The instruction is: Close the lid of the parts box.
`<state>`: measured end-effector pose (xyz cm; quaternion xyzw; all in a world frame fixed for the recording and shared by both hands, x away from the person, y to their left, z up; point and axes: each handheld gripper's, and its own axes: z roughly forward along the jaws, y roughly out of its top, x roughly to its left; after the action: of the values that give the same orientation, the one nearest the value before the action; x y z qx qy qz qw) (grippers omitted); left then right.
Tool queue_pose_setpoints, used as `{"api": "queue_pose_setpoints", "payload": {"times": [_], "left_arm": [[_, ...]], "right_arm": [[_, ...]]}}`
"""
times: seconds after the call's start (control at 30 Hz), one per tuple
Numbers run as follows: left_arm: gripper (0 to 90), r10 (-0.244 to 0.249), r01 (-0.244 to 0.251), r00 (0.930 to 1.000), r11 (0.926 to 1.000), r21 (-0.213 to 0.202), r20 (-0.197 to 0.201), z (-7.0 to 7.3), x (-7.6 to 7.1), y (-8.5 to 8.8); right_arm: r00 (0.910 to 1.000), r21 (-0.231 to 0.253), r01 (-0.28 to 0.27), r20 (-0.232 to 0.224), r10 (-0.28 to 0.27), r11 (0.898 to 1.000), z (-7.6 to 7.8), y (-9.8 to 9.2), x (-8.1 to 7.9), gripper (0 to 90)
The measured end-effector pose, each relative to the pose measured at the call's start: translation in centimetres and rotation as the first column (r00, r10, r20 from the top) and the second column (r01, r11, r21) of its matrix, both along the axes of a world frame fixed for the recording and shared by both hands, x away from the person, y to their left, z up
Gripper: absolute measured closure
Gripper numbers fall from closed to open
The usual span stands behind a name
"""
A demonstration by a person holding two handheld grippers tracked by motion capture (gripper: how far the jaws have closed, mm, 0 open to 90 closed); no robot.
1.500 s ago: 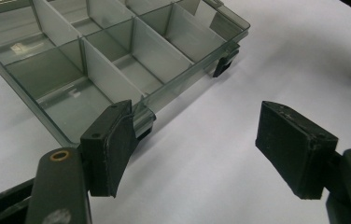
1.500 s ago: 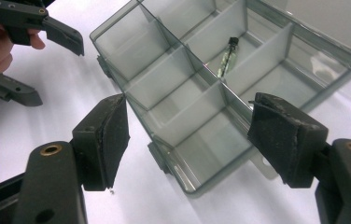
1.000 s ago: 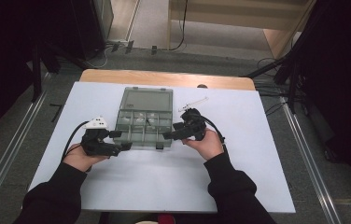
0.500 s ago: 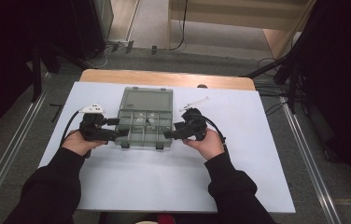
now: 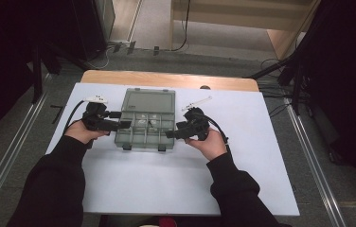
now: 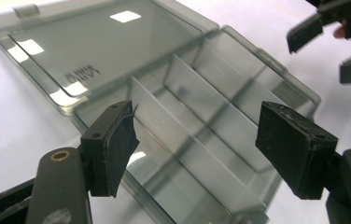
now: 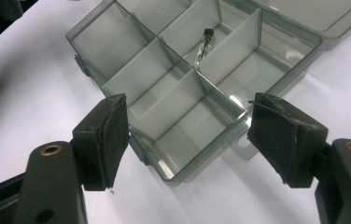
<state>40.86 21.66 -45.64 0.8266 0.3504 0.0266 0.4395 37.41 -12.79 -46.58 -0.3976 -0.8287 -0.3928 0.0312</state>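
Left hand-held gripper [image 5: 125, 125], jaws apart, has reached the box [image 5: 145, 135] on the white table [image 5: 166, 189], right hand-held gripper [image 5: 170, 134] likewise gaping.

Lab: rig rails [image 5: 3, 165], cables [image 5: 181, 45], white-topped table [image 5: 166, 189]

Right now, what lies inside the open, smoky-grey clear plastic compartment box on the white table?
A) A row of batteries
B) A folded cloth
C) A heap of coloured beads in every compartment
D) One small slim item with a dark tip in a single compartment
D: in the right gripper view the smoky-grey clear plastic compartment box holds just one small slim item with a dark tip in one compartment, and the other compartments seen there look bare.
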Motion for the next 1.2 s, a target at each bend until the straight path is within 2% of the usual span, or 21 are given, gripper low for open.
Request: {"api": "queue_pose_setpoints", "payload": {"times": [0.1, 0.17, 0.23, 0.27, 0.3, 0.37, 0.43, 0.57, 0.7, 0.83, 0.93, 1.07, 1.2], "left_arm": [[27.9, 0.013, -0.013, 0.9998, 0.9999, 0.004, -0.016, 0.0, 0.6, 0.0], [28.0, 0.026, -0.026, 0.9983, 0.9997, 0.000, -0.052, 0.1, 0.9, -0.1], [28.0, 0.022, -0.023, 0.9974, 0.9997, -0.013, -0.069, 0.1, 1.2, -0.3], [28.0, 0.029, -0.028, 0.9968, 0.9996, 0.002, -0.074, 0.1, 1.3, -0.3], [28.0, 0.038, -0.037, 0.9973, 0.9992, 0.018, -0.062, 0.1, 1.5, -0.4], [28.0, 0.051, -0.051, 0.9971, 0.9987, 0.006, -0.056, 0.0, 1.7, -0.4], [28.0, 0.063, -0.063, 0.9970, 0.9979, 0.014, -0.044, 0.0, 2.0, -0.3], [28.0, 0.076, -0.075, 0.9966, 0.9967, 0.031, -0.032, 0.1, 2.6, -0.4], [28.0, 0.091, -0.091, 0.9955, 0.9956, 0.024, -0.027, 0.1, 3.4, -0.4], [28.1, 0.109, -0.109, 0.9938, 0.9938, 0.026, -0.021, 0.2, 3.8, -0.2], [28.1, 0.114, -0.115, 0.9934, 0.9930, 0.030, 0.005, 0.5, 4.1, -0.3], [28.1, 0.132, -0.132, 0.9912, 0.9908, 0.027, 0.004, 0.4, 4.7, -0.4], [28.1, 0.157, -0.157, 0.9876, 0.9872, 0.030, 0.003, -0.1, 5.4, -0.4]], "right_arm": [[1.0000, 0.000, 0.004, 0.000, -0.004, 1.000, 0.1, 0.1, 0.2, 29.2], [1.0000, 0.002, 0.008, -0.003, -0.008, 1.000, 0.1, 0.0, 0.4, 29.3], [1.0000, 0.001, 0.009, -0.002, -0.009, 1.000, 0.0, 0.0, 0.5, 29.3], [1.0000, -0.001, 0.009, -0.003, -0.009, 1.000, 0.0, 0.0, 0.7, 29.3], [0.9999, -0.002, 0.010, -0.002, -0.010, 1.000, 0.0, 0.0, 0.8, 29.4], [0.9999, -0.003, 0.015, 0.001, -0.015, 1.000, 0.1, 0.0, 1.1, 29.4], [0.9997, 0.005, 0.023, 0.003, -0.023, 1.000, 0.4, -0.1, 1.4, 29.3], [0.9996, 0.051, 0.029, 0.004, -0.029, 0.998, 0.7, -0.2, 2.1, 29.4], [0.9984, 0.035, 0.045, 0.034, -0.046, 0.998, 0.9, -0.1, 2.8, 29.3], [0.9981, 0.026, 0.058, 0.020, -0.058, 0.998, 0.8, 0.0, 3.8, 29.4], [0.9976, 0.047, 0.069, -0.001, -0.069, 0.996, 0.5, -0.1, 4.6, 30.0], [0.9954, 0.046, 0.095, 0.005, -0.095, 0.994, 0.3, -0.1, 5.5, 30.2], [0.9937, 0.013, 0.112, -0.003, -0.112, 0.994, 0.0, 0.4, 6.3, 30.1]]}}
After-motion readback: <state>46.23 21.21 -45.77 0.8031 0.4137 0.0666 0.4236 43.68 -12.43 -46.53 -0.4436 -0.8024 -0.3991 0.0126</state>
